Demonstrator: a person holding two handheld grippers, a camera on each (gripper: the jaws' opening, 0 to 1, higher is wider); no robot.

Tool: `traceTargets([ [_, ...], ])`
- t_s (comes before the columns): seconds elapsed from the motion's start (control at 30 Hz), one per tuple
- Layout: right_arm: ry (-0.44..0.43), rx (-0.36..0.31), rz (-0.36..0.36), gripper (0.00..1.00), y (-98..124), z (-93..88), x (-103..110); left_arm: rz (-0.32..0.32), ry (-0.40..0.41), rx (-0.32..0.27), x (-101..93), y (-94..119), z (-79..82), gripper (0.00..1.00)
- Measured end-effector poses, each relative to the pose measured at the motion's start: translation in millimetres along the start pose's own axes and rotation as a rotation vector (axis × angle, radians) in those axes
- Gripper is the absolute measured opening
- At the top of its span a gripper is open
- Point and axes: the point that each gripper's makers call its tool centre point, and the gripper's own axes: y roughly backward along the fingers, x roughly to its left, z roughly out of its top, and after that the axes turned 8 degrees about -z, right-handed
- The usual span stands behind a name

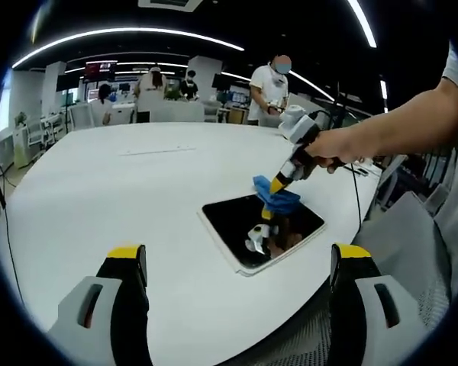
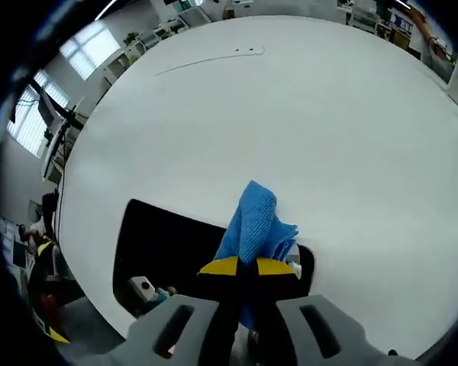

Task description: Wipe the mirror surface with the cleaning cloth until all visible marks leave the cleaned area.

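On the big white table [image 1: 99,198] lies the dark mirror [image 1: 261,229], where the right gripper [image 2: 248,268] pinches the soft, light blue cloth [image 2: 253,221] against its fragile glass, the left gripper [image 1: 237,263] wide open nearby.

Probably an office: desks [image 1: 168,110], ceiling strip lights [image 1: 130,34].
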Motion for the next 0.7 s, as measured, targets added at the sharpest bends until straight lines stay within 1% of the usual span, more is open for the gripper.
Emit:
traceTargets([
  [0.17, 0.029, -0.005, 0.013, 0.01, -1, 2.0, 19, -0.004, -0.004, 0.009, 0.3, -2, -2.5, 0.99],
  [0.23, 0.058, -0.009, 0.011, 0.01, 0, 2.3, 26, -0.001, -0.005, 0.013, 0.3, -1, -2.9, 0.99],
  [0.27, 0.058, -0.005, 0.009, 0.01, 0, 3.2, 29, 0.000, -0.002, 0.014, 1.2, -2, -3.7, 0.99],
  [0.33, 0.087, -0.001, 0.020, 0.01, -4, 6.7, 34, 0.000, 0.003, 0.013, 1.2, -2, -3.6, 0.99],
  [0.5, 0.079, 0.000, 0.029, 0.01, -5, 10.7, 49, -0.007, -0.001, 0.030, -0.2, -3, -6.7, 0.99],
  [0.7, 0.125, -0.004, 0.039, 0.01, -9, 17.1, 68, -0.008, 0.006, 0.031, 0.3, -3, -7.9, 0.99],
])
